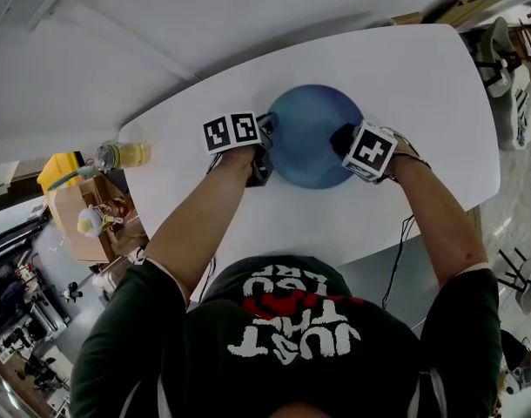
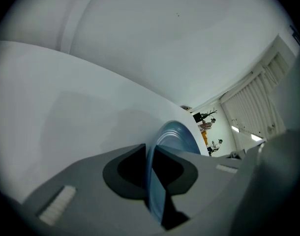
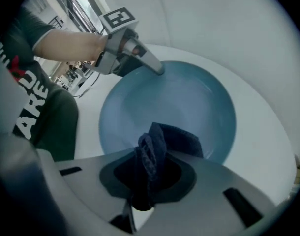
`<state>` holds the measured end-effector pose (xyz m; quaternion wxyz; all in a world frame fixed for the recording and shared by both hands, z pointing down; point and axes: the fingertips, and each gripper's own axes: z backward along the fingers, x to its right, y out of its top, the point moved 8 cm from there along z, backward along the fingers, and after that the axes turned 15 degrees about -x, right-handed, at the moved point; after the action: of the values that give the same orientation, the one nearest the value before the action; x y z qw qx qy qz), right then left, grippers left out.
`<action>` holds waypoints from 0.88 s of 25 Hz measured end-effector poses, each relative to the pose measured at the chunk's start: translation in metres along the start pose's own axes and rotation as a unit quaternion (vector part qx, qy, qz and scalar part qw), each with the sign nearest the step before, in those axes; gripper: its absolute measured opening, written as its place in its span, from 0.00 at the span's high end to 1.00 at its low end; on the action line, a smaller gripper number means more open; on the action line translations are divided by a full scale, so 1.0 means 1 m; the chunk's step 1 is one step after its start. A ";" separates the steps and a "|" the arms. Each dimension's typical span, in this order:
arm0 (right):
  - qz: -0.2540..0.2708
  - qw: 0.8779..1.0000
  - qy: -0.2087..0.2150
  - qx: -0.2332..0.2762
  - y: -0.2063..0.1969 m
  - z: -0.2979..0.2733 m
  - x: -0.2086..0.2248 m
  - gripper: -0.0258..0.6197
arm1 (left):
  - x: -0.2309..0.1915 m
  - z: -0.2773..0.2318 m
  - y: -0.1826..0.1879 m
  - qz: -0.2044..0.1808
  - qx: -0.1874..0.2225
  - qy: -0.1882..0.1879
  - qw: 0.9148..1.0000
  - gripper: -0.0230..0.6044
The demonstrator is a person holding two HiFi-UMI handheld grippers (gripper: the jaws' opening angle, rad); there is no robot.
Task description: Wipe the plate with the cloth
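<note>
Overhead, both forearms reach forward from the body across the white table (image 1: 422, 77), the left forearm (image 1: 205, 220) angling in towards the blue plate (image 1: 311, 133) and the right forearm (image 1: 440, 212) coming in from the other side. The left gripper (image 1: 267, 138) sits at the plate's left rim, pointing slantwise down; its own view shows the jaws clamped on that rim (image 2: 175, 136), which runs edge-on between them. The right gripper (image 1: 342, 139) points steeply down over the right part of the plate, and its jaws are closed on a bunched dark blue cloth (image 3: 157, 144) that hangs down onto the plate's inner surface (image 3: 189, 102). The plate lies near the middle of the table, just in front of the person.

From the head view the marker cubes and hands cover both pairs of jaws, and the cloth shows only as a dark patch. The right gripper's body cuts off the plate's near rim. Whether the clamped rim is lifted off the table cannot be told.
</note>
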<state>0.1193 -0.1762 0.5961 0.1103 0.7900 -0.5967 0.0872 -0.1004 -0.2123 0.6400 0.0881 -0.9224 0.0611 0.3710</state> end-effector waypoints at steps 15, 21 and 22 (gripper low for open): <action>0.058 0.987 0.098 0.116 0.090 -0.024 -0.078 0.90 | 0.000 0.000 -0.002 -0.003 0.000 -0.001 1.000 0.89; 0.068 0.980 0.058 0.177 0.132 -0.017 -0.054 0.90 | -0.001 -0.001 0.002 -0.020 -0.026 -0.019 0.999 0.90; 0.068 0.979 0.048 0.188 0.135 -0.017 -0.051 0.90 | -0.002 -0.001 0.003 -0.022 -0.033 -0.025 0.999 0.90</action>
<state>-0.0244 -0.1605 0.6079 -0.0177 0.7489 -0.6163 0.2431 -0.1015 -0.2154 0.6417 0.0673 -0.9165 0.0266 0.3934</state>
